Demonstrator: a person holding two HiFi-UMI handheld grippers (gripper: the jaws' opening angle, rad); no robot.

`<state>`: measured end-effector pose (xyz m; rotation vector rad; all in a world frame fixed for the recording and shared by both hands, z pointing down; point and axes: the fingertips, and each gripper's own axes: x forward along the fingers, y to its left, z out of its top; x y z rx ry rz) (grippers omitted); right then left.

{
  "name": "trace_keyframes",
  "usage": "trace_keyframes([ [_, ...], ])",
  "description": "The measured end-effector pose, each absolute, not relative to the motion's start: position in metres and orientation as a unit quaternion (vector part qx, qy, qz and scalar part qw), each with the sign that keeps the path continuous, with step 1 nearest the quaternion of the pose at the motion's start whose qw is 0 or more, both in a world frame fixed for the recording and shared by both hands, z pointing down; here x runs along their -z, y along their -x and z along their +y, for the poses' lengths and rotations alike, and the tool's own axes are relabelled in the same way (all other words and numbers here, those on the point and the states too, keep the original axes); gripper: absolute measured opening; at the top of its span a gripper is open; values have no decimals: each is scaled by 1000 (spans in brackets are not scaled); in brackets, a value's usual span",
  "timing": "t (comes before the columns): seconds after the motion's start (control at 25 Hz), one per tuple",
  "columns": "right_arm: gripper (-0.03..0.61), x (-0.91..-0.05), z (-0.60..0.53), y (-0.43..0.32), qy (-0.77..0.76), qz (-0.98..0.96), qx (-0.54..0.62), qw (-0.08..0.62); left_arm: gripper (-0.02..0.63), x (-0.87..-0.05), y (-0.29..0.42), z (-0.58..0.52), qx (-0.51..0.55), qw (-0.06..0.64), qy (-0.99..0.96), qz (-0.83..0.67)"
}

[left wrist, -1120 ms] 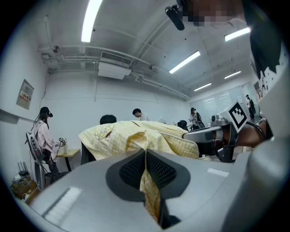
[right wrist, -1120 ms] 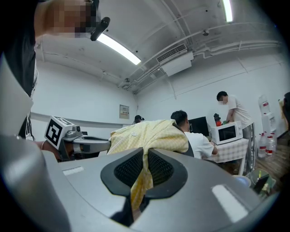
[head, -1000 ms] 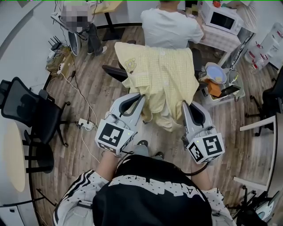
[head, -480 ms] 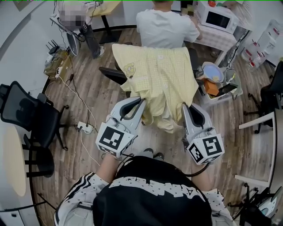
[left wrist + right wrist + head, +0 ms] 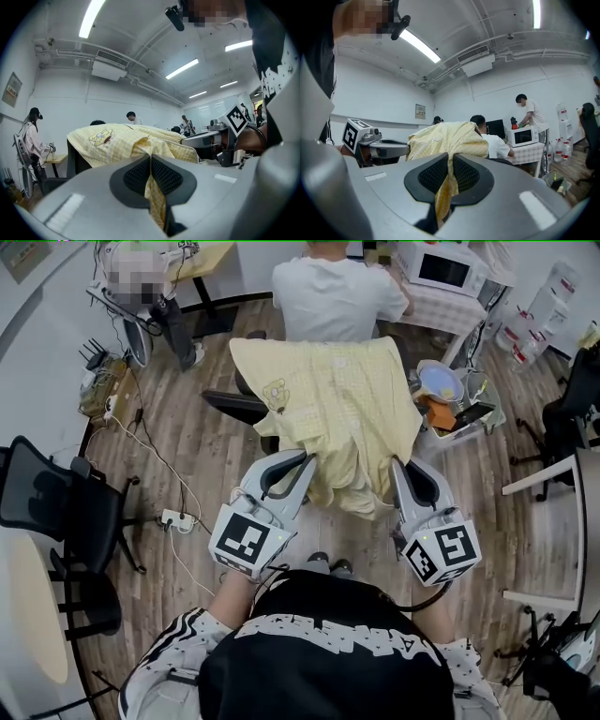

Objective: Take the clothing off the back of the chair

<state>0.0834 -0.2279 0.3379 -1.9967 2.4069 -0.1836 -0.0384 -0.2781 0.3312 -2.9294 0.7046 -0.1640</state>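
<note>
Wood-plank floor point(image 5: 211, 451), office room, white walls. The chair point(image 5: 234, 406) is my landmark, and only one dark arm of it shows in the head view. The yellow checked garment point(image 5: 328, 395) is draped over the chair's back and hides most of it, with the hem hanging on my side of the chair.

The left gripper point(image 5: 307, 459) is at the hem's left corner, on the near side of the chair. The right gripper point(image 5: 395, 466) is at the hem's right corner, also on the near side. From the head view I can't read the jaws.

The left gripper view settles it: the pads are pressed together on a fold of yellow cloth, which runs down between them. The right gripper view shows the same, with the jaws pinching a strip of the fabric that hangs below them.

Only the gripper views show the ceiling, with its strip lights and air unit. The left gripper view shows the cartoon print point(image 5: 100, 136) on the garment at the chair's left side.

A person in a white shirt point(image 5: 333, 298) is just beyond the chair's back. The microwave point(image 5: 441, 271) is beyond the chair to its right, and only the right gripper view shows a standing person point(image 5: 529, 115) beside it. A black office chair point(image 5: 56, 502) is well left of the chair, seen in the head view only.
</note>
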Motion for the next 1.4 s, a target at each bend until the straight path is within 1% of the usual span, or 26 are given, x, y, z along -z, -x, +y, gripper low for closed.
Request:
trace_keyframes([
  [0.2, 44, -338, -227, -87, 645, 763, 51, -10, 9, -333, 34, -275, 49, 45, 973, 221],
  [0.32, 44, -339, -227, -88, 640, 767, 50, -8, 9, -333, 35, -277, 44, 63, 971, 224],
  [0.52, 44, -339, -223, -95, 621, 782, 50, -8, 9, -330, 37, -272, 54, 72, 962, 257],
  [0.76, 44, -335, -220, -95, 590, 806, 47, -24, 9, -325, 40, -263, 43, 62, 951, 298],
  [1.0, 44, -338, -212, -93, 575, 816, 50, -21, 9, -332, 52, -254, 38, 41, 943, 328],
  [1.4, 44, -337, -193, -94, 562, 826, 48, -21, 9, -332, 49, -233, 46, 46, 936, 345],
])
